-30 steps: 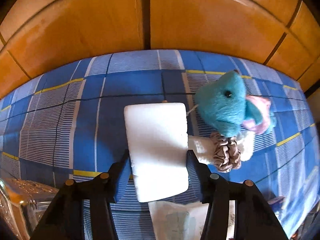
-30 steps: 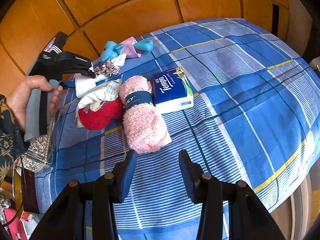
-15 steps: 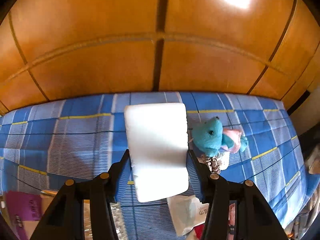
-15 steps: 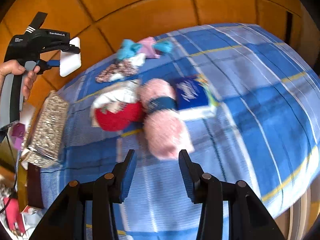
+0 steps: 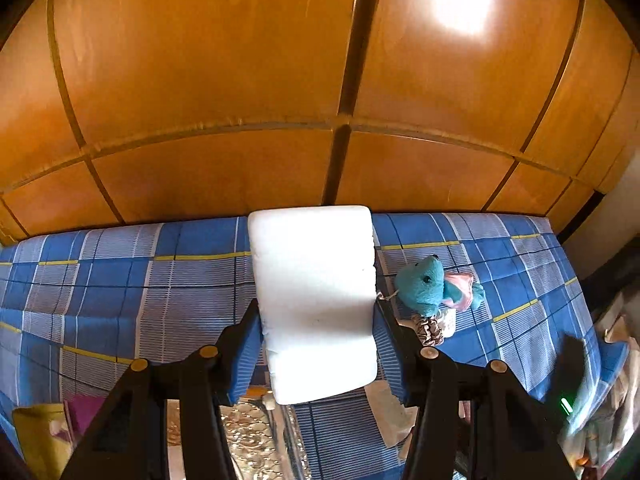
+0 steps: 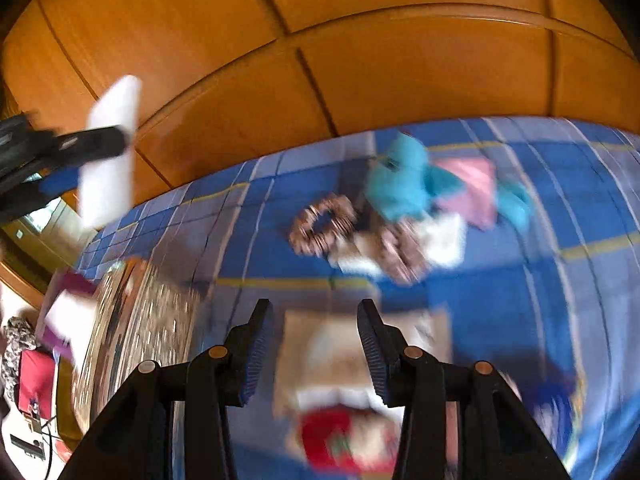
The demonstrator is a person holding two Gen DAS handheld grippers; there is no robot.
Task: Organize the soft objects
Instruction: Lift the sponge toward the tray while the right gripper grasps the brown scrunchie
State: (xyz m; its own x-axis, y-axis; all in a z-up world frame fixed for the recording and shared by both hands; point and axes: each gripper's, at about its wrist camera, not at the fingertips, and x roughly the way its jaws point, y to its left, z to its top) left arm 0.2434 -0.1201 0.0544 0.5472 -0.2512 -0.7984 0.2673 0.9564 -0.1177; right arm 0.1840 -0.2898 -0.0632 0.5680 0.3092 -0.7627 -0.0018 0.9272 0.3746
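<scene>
My left gripper (image 5: pixel 318 344) is shut on a white foam sponge block (image 5: pixel 314 300) and holds it high above the blue checked bedsheet (image 5: pixel 120 292); it also shows in the right wrist view (image 6: pixel 110 156). A teal plush toy (image 5: pixel 424 284) with a pink part lies to its right, beside a brown scrunchie (image 5: pixel 430 326). My right gripper (image 6: pixel 316 344) is open and empty, over a pale packet (image 6: pixel 332 364) and a red soft item (image 6: pixel 332 440). The right wrist view is blurred; it shows the plush (image 6: pixel 404 184) and scrunchies (image 6: pixel 324 224).
A silver embossed box (image 6: pixel 132 328) sits at the bed's left edge, also low in the left wrist view (image 5: pixel 248 440). Orange wooden wardrobe panels (image 5: pixel 320 80) rise behind the bed. Clutter lies off the bed at far left (image 6: pixel 32 380) and far right (image 5: pixel 608 400).
My left gripper has lifted the sponge block up and back from the bed. My right gripper has swung left and forward over the packet and red item; the pink towel roll has left its view.
</scene>
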